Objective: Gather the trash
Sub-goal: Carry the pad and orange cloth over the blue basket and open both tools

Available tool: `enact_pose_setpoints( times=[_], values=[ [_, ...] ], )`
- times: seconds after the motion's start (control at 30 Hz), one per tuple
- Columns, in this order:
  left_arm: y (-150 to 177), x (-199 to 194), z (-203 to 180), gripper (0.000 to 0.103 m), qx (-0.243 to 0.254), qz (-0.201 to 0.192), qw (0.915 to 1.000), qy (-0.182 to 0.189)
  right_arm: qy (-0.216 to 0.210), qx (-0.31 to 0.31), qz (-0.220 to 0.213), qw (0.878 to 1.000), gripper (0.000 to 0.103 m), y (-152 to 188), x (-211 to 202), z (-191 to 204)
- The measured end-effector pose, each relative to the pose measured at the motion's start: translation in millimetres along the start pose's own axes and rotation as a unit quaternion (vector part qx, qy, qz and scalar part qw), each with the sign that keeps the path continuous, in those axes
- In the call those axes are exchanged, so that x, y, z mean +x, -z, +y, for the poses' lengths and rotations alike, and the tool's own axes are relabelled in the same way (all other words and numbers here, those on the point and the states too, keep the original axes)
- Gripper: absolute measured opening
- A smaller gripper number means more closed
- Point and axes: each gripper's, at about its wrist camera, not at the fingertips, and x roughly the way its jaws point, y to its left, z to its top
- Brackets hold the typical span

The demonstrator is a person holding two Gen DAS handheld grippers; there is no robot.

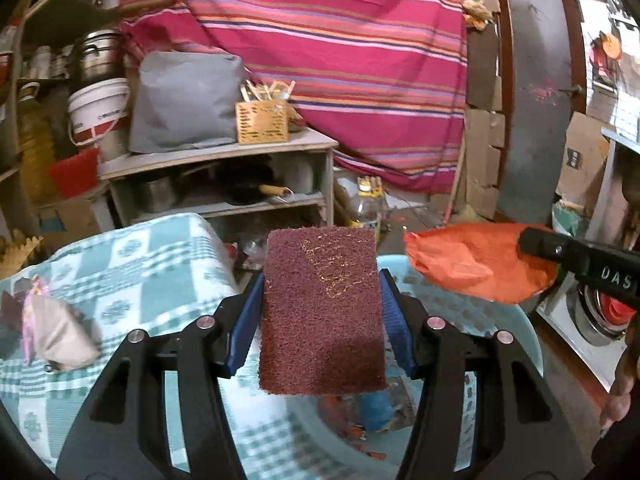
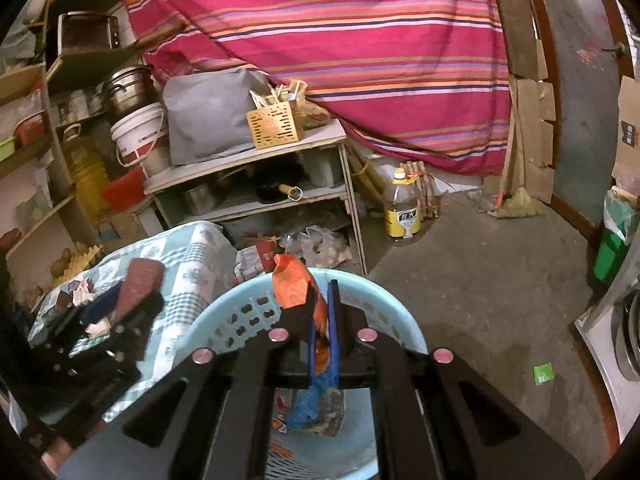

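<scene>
- Maroon scouring pad (image 1: pixel 322 316) clamped in left gripper (image 1: pixel 322 312), over light-blue basket (image 2: pixel 224 320)
- Orange wrapper (image 2: pixel 294 286) pinched in right gripper (image 2: pixel 322 320), jaws nearly together, above basket
- "DAS" visible on that gripper
- Checked tablecloth (image 1: pixel 152 264) alongside; striped red cloth (image 2: pixel 340 48) behind; concrete floor (image 2: pixel 480 280)

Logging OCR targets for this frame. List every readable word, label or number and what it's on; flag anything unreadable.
"DAS", cut off by the frame edge: white letters on the right gripper body, left wrist view.
Oil bottle yellow label: characters too blurred to read.
White bucket red band: print too small to read.
Cardboard box dark mark: unreadable.
Scouring pad gold print: worn, illegible.
Green scrap on the floor: print too small to read.
</scene>
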Motion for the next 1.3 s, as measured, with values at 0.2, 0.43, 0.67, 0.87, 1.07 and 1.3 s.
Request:
enact_pose_setpoints(
  times=[0.2, 0.43, 0.67, 0.87, 1.07, 1.3],
  values=[
    [1.8, 10.4, -8.5, 0.059, -0.001, 0.012, 0.9998, 0.016, 0.001, 0.005, 0.003, 1.000, 0.005, 0.7, 1.6, -5.0],
    [-5.1, -4.4, -8.5, 0.077, 0.014, -0.013, 0.9998, -0.005, 0.000, -0.004, 0.013, 1.000, 0.005, 3.4, 6.5, 3.2],
    [-9.5, -26.8, 25.7, 0.090, -0.001, -0.032, 0.9986, -0.042, 0.000, -0.010, 0.030, 0.999, 0.005, 6.0, 15.1, 11.7],
    [-7.8, -43.5, 66.6, 0.093, -0.005, -0.037, 0.9961, -0.081, -0.004, -0.010, 0.049, 0.999, 0.006, 8.5, 25.6, 26.1],
    [-6.1, -64.0, 110.3, 0.096, 0.006, -0.049, 0.9914, -0.121, 0.030, -0.017, 0.064, 0.997, 0.073, 14.5, 35.6, 41.6],
    [-1.2, -84.5, 177.7, 0.097, -0.039, -0.053, 0.9859, -0.154, 0.055, -0.031, 0.061, 0.996, 0.073, 14.1, 39.3, 63.4]
  ],
)
